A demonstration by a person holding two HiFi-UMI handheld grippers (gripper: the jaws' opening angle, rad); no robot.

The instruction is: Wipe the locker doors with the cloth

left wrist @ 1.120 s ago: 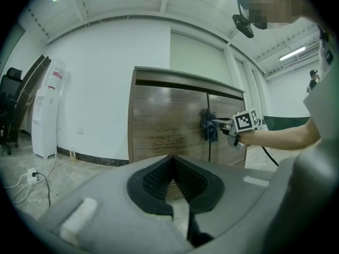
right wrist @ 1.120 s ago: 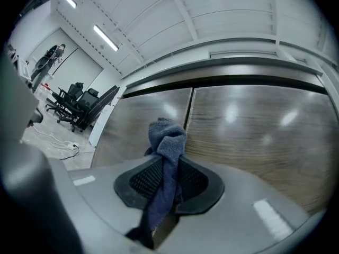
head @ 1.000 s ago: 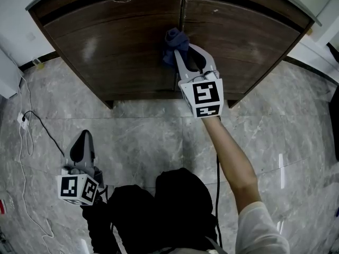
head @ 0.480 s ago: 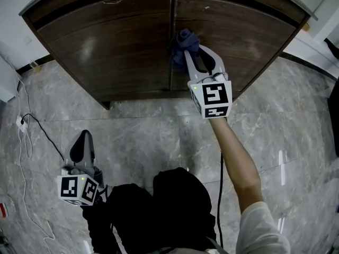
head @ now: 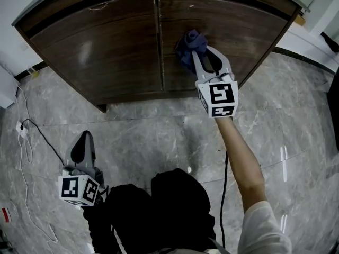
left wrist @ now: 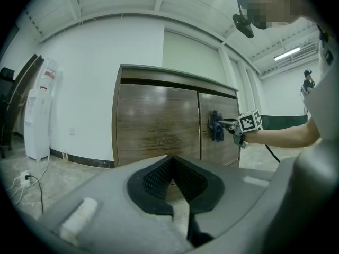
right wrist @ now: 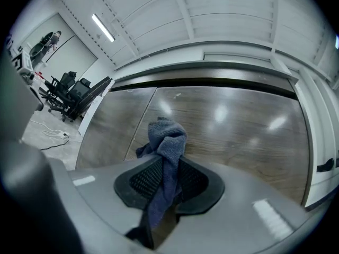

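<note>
The brown wooden locker has a left door (head: 95, 46) and a right door (head: 254, 28). A dark blue cloth (head: 189, 47) is pressed against the right door, just right of the seam between the doors. My right gripper (head: 202, 52) is shut on the cloth, arm stretched out level. In the right gripper view the cloth (right wrist: 165, 139) bunches up out of that gripper (right wrist: 168, 168) and hangs down between its pads. My left gripper (head: 83, 141) hangs low over the floor, far from the locker, shut and holding nothing. The left gripper view shows this gripper (left wrist: 172, 165) and the cloth (left wrist: 215, 126) on the door.
A white cable and plug (head: 23, 127) lie on the grey marble floor at the left. A white floor-standing appliance (left wrist: 38, 115) stands left of the locker. Office chairs (right wrist: 74, 91) stand further off to the left. The person's dark-clothed body (head: 175, 205) fills the bottom of the head view.
My right gripper has slid the cloth to the right, from the seam between the doors onto the right door. The left gripper has barely shifted.
</note>
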